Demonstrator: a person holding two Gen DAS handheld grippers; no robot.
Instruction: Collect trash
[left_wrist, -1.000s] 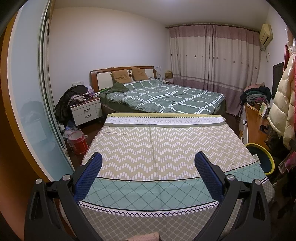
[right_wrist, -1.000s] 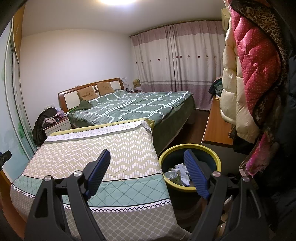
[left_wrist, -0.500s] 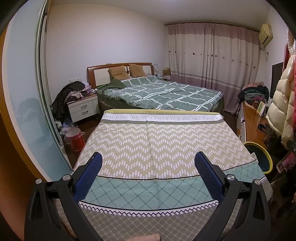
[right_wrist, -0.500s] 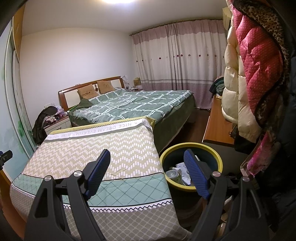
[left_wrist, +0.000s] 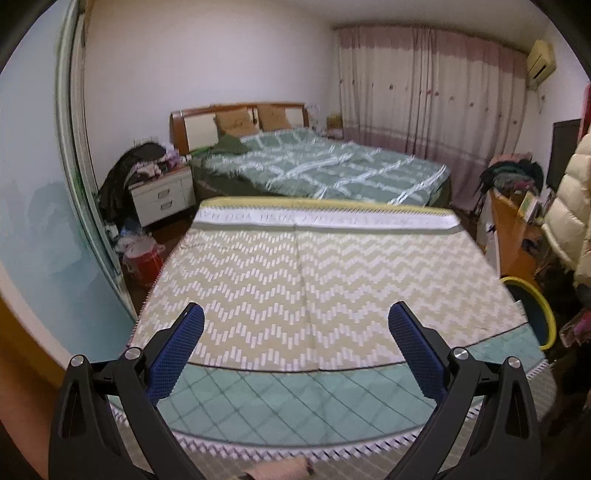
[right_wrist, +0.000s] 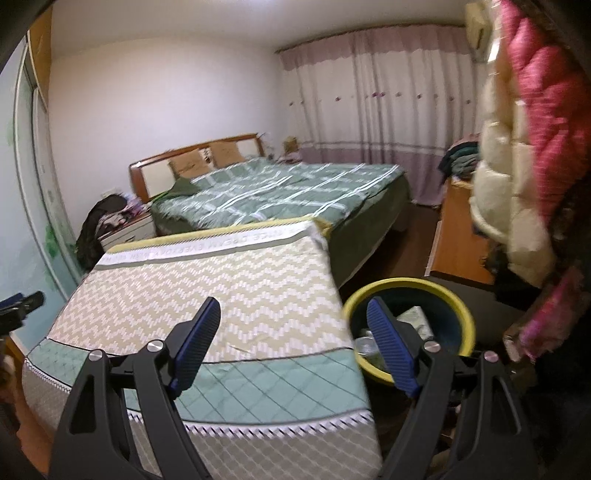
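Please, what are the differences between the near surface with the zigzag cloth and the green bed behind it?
The zigzag cloth is beige and white with a teal diamond band; the green bed has a green cover with white lines. The zigzag cloth lies flat and smooth; the green bed's cover is rumpled. The green bed has a headboard and two brown pillows; the zigzag cloth shows none. Neither carries any visible trash.
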